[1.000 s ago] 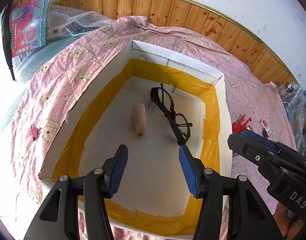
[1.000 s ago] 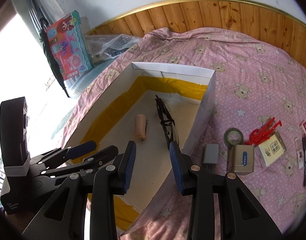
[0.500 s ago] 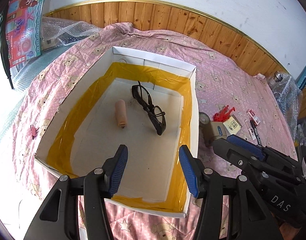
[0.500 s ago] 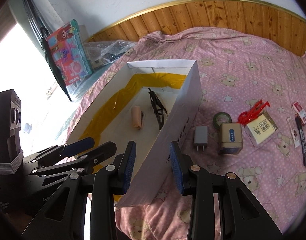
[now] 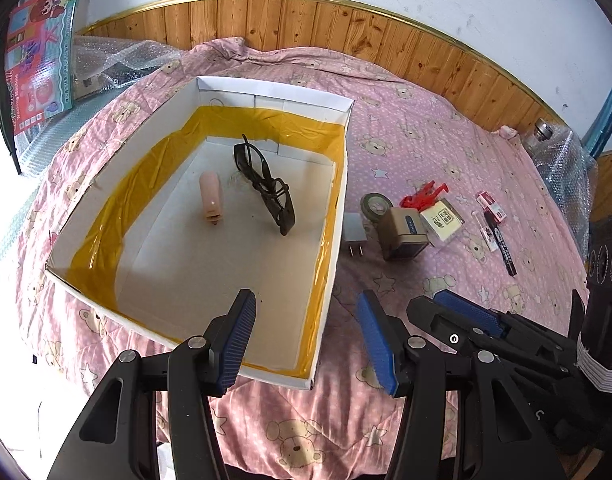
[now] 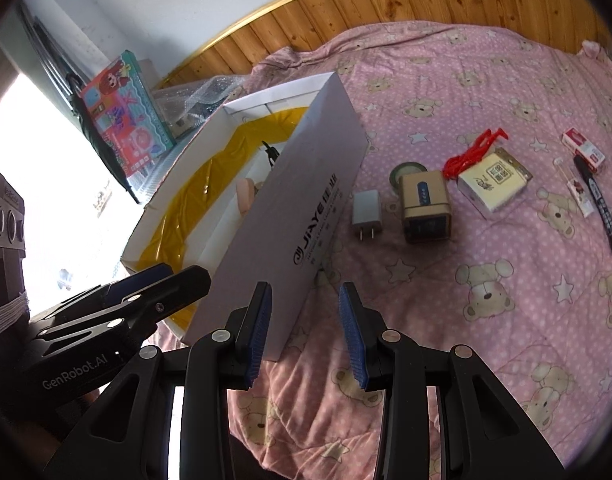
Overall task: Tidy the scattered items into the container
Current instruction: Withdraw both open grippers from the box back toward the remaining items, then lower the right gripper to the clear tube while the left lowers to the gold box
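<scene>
A white cardboard box (image 5: 274, 92) lined with yellow tape lies on the pink bedspread; its outer wall (image 6: 306, 208) faces the right wrist view. Inside are black glasses (image 5: 266, 188) and a small pink cylinder (image 5: 211, 198). To its right lie a white charger (image 6: 366, 212), a tape roll (image 6: 406, 170), a tan speaker box (image 6: 424, 204), a red clip (image 6: 476, 148), a yellow pack (image 6: 494, 182) and a black marker (image 6: 600, 208). My left gripper (image 5: 306, 336) hangs open over the box's near right corner. My right gripper (image 6: 306, 332) is open above the bedspread beside the box.
A colourful toy box (image 5: 38, 64) and bubble wrap (image 5: 118, 64) sit at the far left by the wooden headboard (image 5: 346, 28). More bubble wrap with a bottle (image 5: 554, 148) lies at the far right. A small red-and-white packet (image 6: 584, 150) rests near the marker.
Both grippers have pulled back and shifted right, away from the box interior. The scattered items to the right of the box now show fully. Both stay open and empty.
</scene>
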